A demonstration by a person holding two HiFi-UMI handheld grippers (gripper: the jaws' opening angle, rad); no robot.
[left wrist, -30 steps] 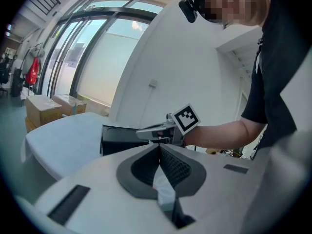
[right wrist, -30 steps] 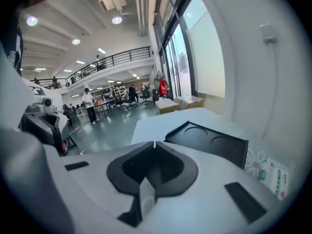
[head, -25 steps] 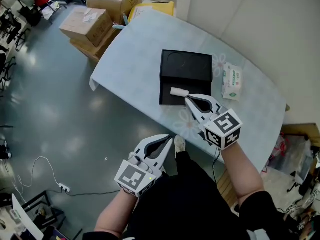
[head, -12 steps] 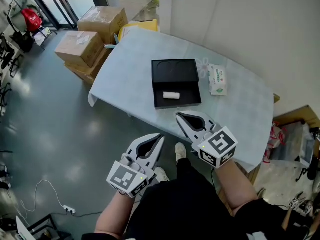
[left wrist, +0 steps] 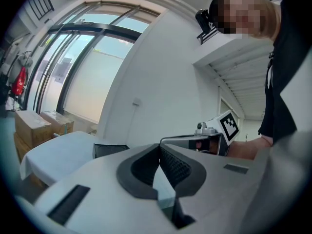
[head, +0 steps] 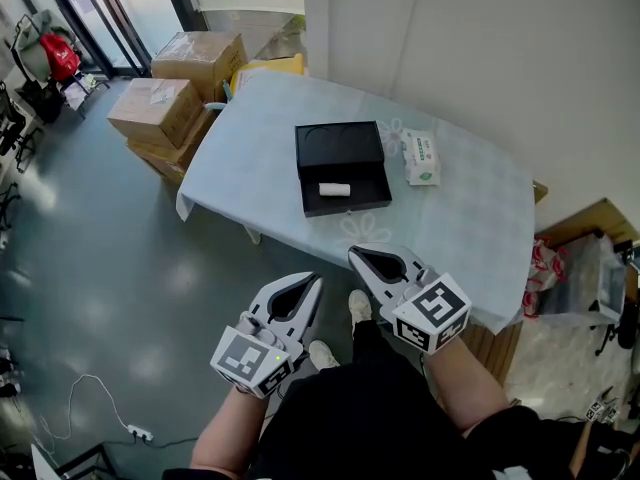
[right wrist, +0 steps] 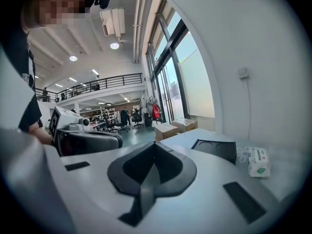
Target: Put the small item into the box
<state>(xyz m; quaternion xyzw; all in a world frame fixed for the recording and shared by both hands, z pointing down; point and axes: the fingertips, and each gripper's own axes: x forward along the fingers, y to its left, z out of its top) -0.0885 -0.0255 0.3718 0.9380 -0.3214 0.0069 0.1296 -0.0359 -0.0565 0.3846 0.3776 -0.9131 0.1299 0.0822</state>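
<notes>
Both claws are closed with nothing in them: I see the left gripper [head: 317, 281] and the right gripper [head: 353, 254], each with its jaws pressed together, held off the near edge of the table [head: 470, 218]. The small white roll [head: 334, 189] lies inside the open black box [head: 338, 148] on the table. A wipes pack [head: 421, 158] sits just beside the box.

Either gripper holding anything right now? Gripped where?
Nothing is held. The left gripper and right gripper are both shut and empty, clear of the table; the white roll lies in the black box.
</notes>
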